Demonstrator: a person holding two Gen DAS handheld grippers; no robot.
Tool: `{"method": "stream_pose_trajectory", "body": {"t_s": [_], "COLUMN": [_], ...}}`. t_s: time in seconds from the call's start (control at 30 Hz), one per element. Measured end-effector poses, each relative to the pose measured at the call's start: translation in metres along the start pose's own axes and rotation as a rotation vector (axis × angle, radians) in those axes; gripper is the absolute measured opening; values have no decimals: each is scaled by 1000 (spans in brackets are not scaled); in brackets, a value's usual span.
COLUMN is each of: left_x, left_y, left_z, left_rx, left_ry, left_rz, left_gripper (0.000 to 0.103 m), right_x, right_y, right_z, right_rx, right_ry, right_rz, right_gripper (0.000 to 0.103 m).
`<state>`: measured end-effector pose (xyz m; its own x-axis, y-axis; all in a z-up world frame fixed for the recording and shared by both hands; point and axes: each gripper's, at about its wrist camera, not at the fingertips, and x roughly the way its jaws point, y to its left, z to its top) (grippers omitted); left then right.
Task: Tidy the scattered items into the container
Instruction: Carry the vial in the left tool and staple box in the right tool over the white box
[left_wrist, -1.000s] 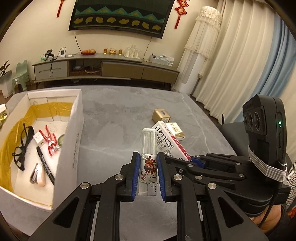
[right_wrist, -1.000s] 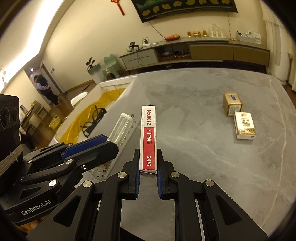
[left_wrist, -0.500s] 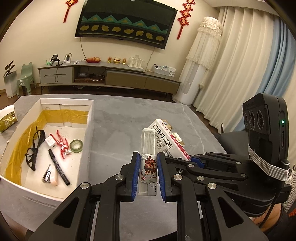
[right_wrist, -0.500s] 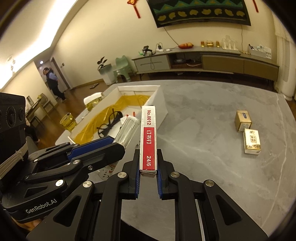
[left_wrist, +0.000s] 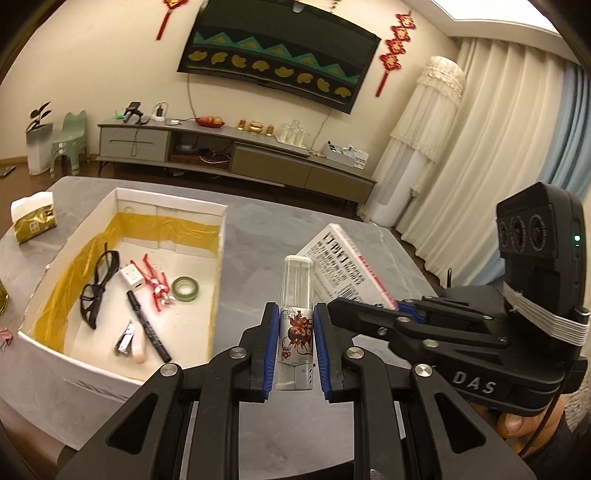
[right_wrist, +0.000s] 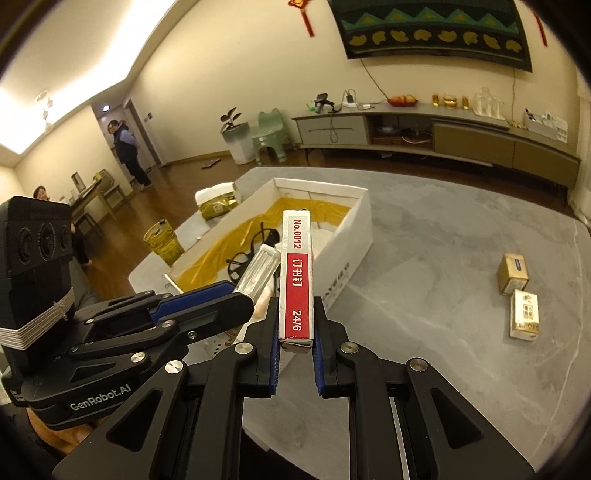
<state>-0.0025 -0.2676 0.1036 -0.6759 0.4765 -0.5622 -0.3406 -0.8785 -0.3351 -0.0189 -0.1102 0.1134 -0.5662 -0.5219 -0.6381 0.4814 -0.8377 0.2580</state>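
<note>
My left gripper (left_wrist: 295, 332) is shut on a small clear-capped bottle (left_wrist: 297, 295) with a red printed label, held above the grey table right of the white cardboard box (left_wrist: 218, 280). The box holds black glasses (left_wrist: 98, 284), a black marker (left_wrist: 147, 325), a green tape roll (left_wrist: 185, 286), red clips and a nail clipper. My right gripper (right_wrist: 295, 317) is shut on a red-and-white staples box (right_wrist: 296, 273), held just right of the left one. In the left wrist view the staples box (left_wrist: 343, 269) shows beside the bottle. The white box (right_wrist: 354, 236) lies ahead on the left.
Two small gold-and-white boxes (right_wrist: 519, 295) lie on the table at the right. A gold tissue pack (left_wrist: 33, 221) and a yellow-green jar (right_wrist: 164, 242) stand beyond the box's left side. Two people are far off at the room's left.
Both grippers have risen and tilted with their loads. The white box now sits nearer the middle of both views, and more of its inside shows. Both grips are unchanged.
</note>
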Motion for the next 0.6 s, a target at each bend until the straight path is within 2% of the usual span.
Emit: {"method": "stream_pose_trajectory", "body": {"t_s": [0.6], "left_x": [-8], "left_y": [60], "left_z": [11], "left_rx": [-80], "left_ry": [-21], "left_rz": [82], "left_gripper": [20], "right_x": [36], "right_y": [53], "right_z": [43], "right_rx": [-140], "right_ry": [34], "right_rz": [57], "right_gripper": [16]}}
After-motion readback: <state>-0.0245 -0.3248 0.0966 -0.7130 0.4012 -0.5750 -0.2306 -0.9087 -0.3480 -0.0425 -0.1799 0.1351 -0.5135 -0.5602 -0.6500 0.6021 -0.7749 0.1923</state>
